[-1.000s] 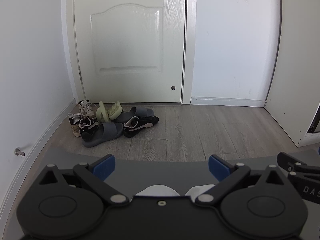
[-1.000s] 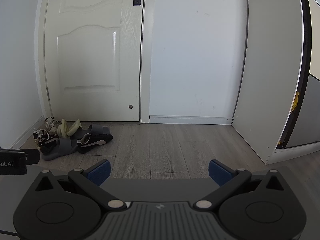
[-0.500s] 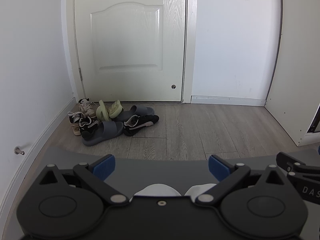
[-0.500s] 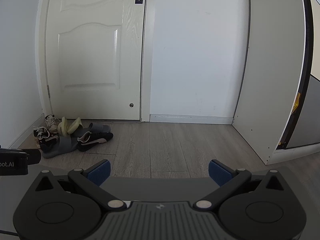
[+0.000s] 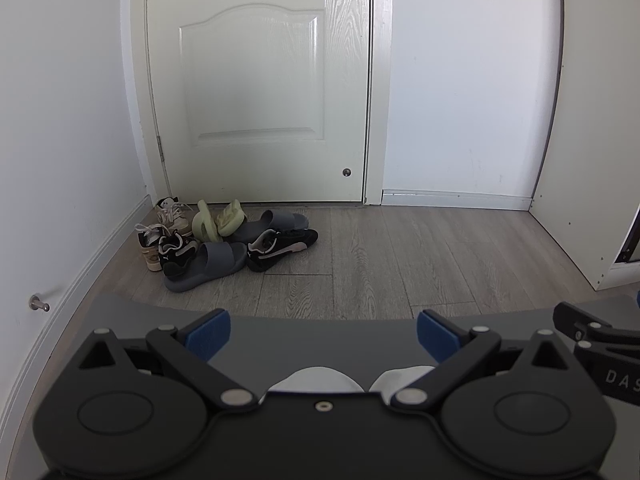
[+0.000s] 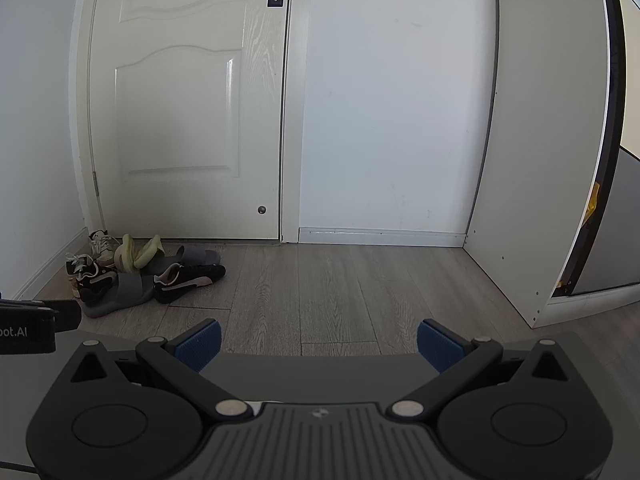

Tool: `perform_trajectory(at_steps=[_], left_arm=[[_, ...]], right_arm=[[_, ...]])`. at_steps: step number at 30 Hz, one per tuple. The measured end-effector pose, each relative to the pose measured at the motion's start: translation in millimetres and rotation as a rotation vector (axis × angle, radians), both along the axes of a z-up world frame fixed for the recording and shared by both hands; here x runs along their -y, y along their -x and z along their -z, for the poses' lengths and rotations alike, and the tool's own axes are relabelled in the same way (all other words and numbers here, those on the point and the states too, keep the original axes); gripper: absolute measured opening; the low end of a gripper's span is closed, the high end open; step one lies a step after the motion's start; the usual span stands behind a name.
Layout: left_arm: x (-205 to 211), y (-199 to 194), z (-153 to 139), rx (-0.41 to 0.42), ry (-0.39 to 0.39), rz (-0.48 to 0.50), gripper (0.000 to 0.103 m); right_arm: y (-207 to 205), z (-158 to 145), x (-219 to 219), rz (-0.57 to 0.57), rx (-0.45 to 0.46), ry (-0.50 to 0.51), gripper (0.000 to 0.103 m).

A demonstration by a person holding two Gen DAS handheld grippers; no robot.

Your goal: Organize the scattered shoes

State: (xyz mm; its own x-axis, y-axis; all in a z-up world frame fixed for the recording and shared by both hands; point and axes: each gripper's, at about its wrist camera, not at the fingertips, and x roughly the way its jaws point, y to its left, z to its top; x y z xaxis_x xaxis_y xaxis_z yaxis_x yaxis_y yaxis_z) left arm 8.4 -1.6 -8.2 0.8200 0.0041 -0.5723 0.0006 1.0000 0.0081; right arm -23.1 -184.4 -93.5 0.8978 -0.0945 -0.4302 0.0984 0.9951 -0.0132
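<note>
A jumbled pile of shoes lies on the wood floor by the door, far ahead and to the left. It holds a black sneaker (image 5: 282,248) (image 6: 188,282), a grey slide (image 5: 208,266) (image 6: 120,294), a second grey slide (image 5: 276,222), two pale green slippers (image 5: 218,222) (image 6: 136,256), another black sneaker (image 5: 176,254) and two beige lace-up sneakers (image 5: 172,212). My left gripper (image 5: 323,332) is open and empty, well short of the pile. My right gripper (image 6: 319,342) is open and empty, further right.
A white door (image 5: 256,80) stands behind the pile. A white wall with a baseboard and a metal door stop (image 5: 39,304) runs along the left. A white cabinet panel (image 6: 532,160) stands at the right. Wood floor (image 6: 340,280) stretches between.
Both views have shifted slightly forward and tilted a little; the shoe pile sits marginally closer. Both grippers stay open.
</note>
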Motion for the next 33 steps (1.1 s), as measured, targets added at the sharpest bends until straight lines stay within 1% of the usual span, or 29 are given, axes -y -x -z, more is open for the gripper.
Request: perform_trajectory(at_steps=[9, 15, 17, 19, 23, 25, 27, 28, 30, 33], left_arm=[[0, -4, 2, -0.007, -0.001, 0.0, 0.101], [-2, -11, 7, -0.009, -0.007, -0.007, 0.1], [-3, -16, 9, -0.009, -0.016, -0.013, 0.1], [-7, -27, 13, -0.011, -0.035, -0.034, 0.1], [-21, -55, 26, -0.018, -0.067, -0.08, 0.1], [-33, -73, 36, -0.029, -0.074, -0.098, 0.1], [-47, -102, 54, -0.051, -0.077, -0.089, 0.1], [-55, -117, 63, -0.063, -0.078, -0.085, 0.1], [-69, -149, 83, -0.074, -0.098, -0.105, 0.1], [-96, -200, 115, -0.088, -0.105, -0.16, 0.1]], right_arm=[[-1, -3, 1, -0.003, -0.006, 0.006, 0.103], [-9, -2, 4, -0.015, -0.017, -0.004, 0.103], [-14, 0, 5, -0.036, -0.009, -0.019, 0.103], [-23, 3, 7, -0.075, 0.002, -0.054, 0.103], [-48, 10, 4, -0.157, 0.029, -0.123, 0.103], [-68, 15, -3, -0.201, 0.049, -0.135, 0.103], [-89, 20, -16, -0.227, 0.066, -0.131, 0.103], [-102, 24, -22, -0.234, 0.074, -0.126, 0.103], [-131, 34, -32, -0.241, 0.084, -0.121, 0.103], [-192, 59, -49, -0.273, 0.058, -0.141, 0.103]])
